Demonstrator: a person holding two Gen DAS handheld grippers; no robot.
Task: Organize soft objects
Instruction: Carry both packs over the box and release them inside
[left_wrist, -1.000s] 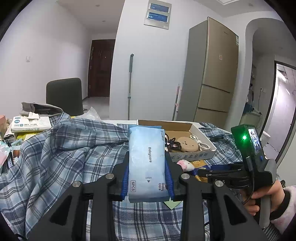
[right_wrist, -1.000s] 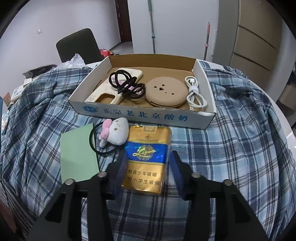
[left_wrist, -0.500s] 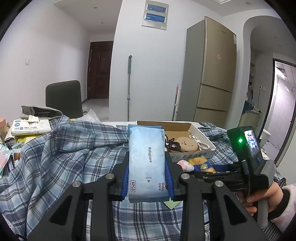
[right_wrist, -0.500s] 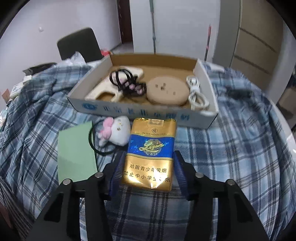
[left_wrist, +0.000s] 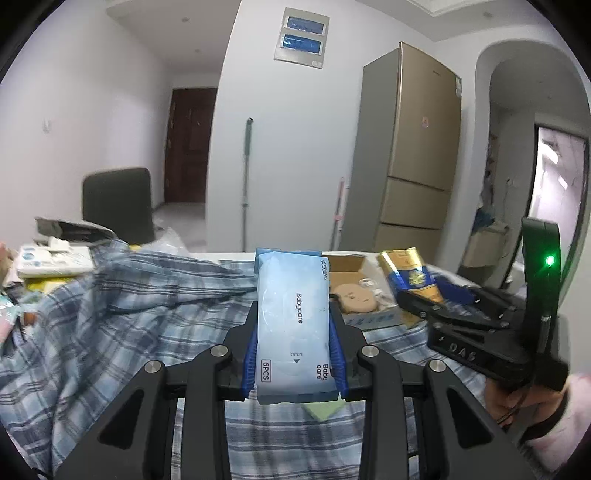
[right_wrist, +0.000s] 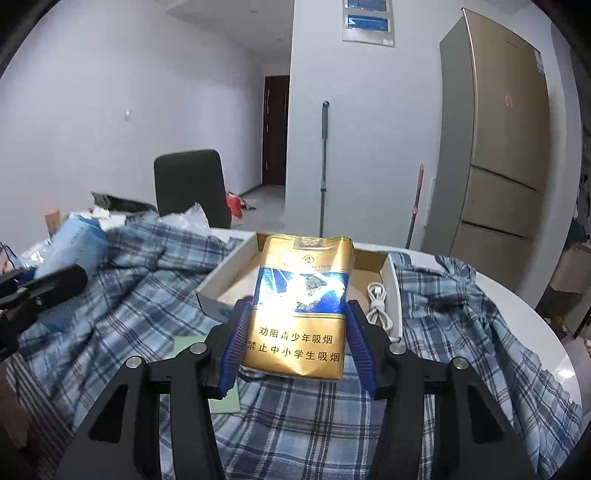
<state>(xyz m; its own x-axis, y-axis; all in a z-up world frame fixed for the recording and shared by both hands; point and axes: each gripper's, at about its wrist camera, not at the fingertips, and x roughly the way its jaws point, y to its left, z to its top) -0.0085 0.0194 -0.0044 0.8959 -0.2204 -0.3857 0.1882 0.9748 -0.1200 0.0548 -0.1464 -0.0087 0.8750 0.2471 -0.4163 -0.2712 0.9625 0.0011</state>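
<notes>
My left gripper (left_wrist: 294, 354) is shut on a pale blue Babycare wipes pack (left_wrist: 291, 295), held above the blue plaid shirt (left_wrist: 129, 314) that covers the table. A gold and blue cigarette pack (right_wrist: 303, 280) is raised above the cloth with my right gripper (right_wrist: 297, 332) shut on it, just in front of an open cardboard box (right_wrist: 391, 280). The left wrist view shows that same pack (left_wrist: 410, 273) at the right, tilted up over the box (left_wrist: 373, 317). In the right wrist view the wipes pack (right_wrist: 74, 243) appears at the far left.
The box holds a white cable (right_wrist: 376, 302) and a round tan disc (left_wrist: 356, 297). A green paper (right_wrist: 225, 402) lies on the cloth below the grippers. Clutter (left_wrist: 51, 254) and a dark chair (left_wrist: 118, 199) stand at the left, a fridge (right_wrist: 495, 155) behind.
The right gripper closed on the cigarette pack, lifted it off the cloth and tilted upward. The small plush and hair tie have dropped out of its view. The left gripper stayed put.
</notes>
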